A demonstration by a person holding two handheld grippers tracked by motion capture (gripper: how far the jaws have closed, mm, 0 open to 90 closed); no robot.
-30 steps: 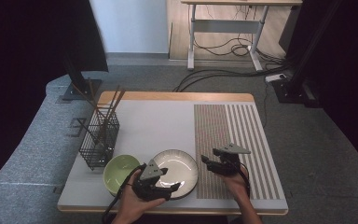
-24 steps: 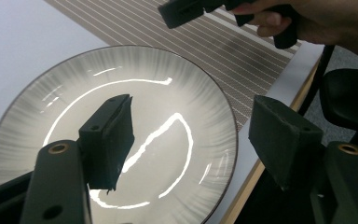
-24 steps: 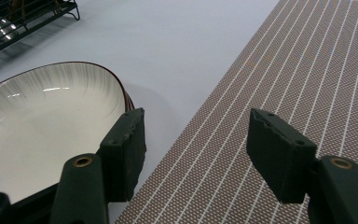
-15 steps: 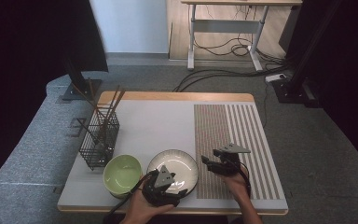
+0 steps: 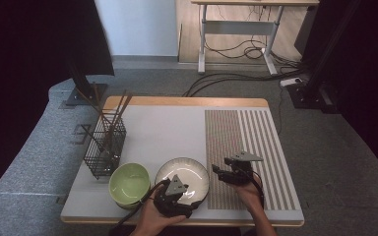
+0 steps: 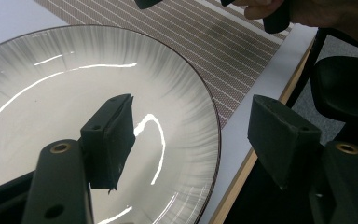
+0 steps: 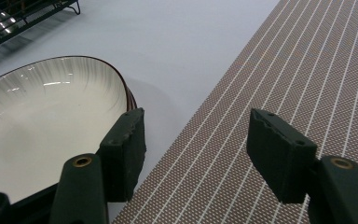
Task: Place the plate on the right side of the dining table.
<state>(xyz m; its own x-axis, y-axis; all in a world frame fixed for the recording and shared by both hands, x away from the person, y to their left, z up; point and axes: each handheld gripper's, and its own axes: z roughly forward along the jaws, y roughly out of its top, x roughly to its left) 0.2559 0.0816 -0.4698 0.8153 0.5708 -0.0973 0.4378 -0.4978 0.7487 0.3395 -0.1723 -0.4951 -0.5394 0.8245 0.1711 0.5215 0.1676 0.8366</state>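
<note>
A shallow white plate [image 5: 184,174] with a dark rim and grey streaks lies near the table's front edge. My left gripper [image 5: 189,199] is open at its near rim. In the left gripper view [image 6: 191,112] one jaw hangs over the plate [image 6: 74,84] and the other beyond the rim, over the table's edge. To the plate's right my right gripper [image 5: 218,171] is open and low. Its own view [image 7: 196,121] has one jaw beside the plate's rim [image 7: 42,116] and the other over the striped mat [image 7: 307,60]. Neither holds anything.
A light green bowl [image 5: 129,184] sits just left of the plate. A black wire basket [image 5: 106,146] holding dark chopsticks stands at the table's left. The brown striped mat [image 5: 243,147] covers the right part of the white tabletop [image 5: 162,132].
My left gripper has moved right, from the gap between bowl and plate to the plate's near rim. The right gripper has stayed in place.
</note>
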